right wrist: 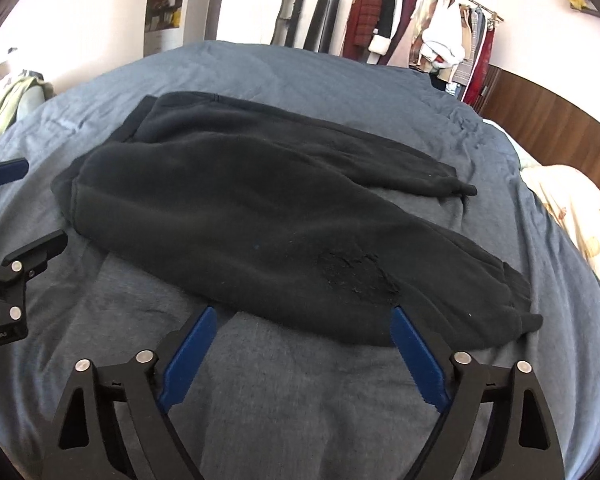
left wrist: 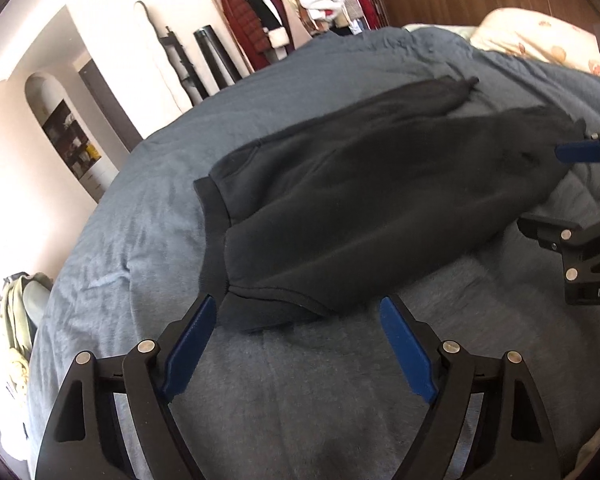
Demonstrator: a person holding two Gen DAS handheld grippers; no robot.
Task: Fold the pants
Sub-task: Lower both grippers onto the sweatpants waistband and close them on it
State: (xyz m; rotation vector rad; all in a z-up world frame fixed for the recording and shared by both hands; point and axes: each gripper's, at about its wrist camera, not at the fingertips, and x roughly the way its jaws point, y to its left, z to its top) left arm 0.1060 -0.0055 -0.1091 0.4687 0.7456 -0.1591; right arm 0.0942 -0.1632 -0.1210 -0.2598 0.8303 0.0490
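Observation:
Black pants (left wrist: 340,208) lie spread flat on a blue-grey bedspread (left wrist: 300,400), the two legs side by side. In the left wrist view my left gripper (left wrist: 298,308) stands open just in front of the near waistband corner (left wrist: 260,312), which lies between its fingertips untouched. The right wrist view shows the pants (right wrist: 240,208) with both cuffs to the right. My right gripper (right wrist: 302,316) is open at the near leg's lower edge, not far from its cuff (right wrist: 520,312). Each gripper shows in the other's view: the right gripper (left wrist: 556,192) and the left gripper (right wrist: 28,210).
A rack of hanging clothes (right wrist: 420,20) stands against the far wall. A patterned pillow (right wrist: 580,220) and a wooden headboard (right wrist: 540,112) are at the bed's right end. A greenish bag (left wrist: 16,320) sits beside the bed on the left, near a shelf niche (left wrist: 68,140).

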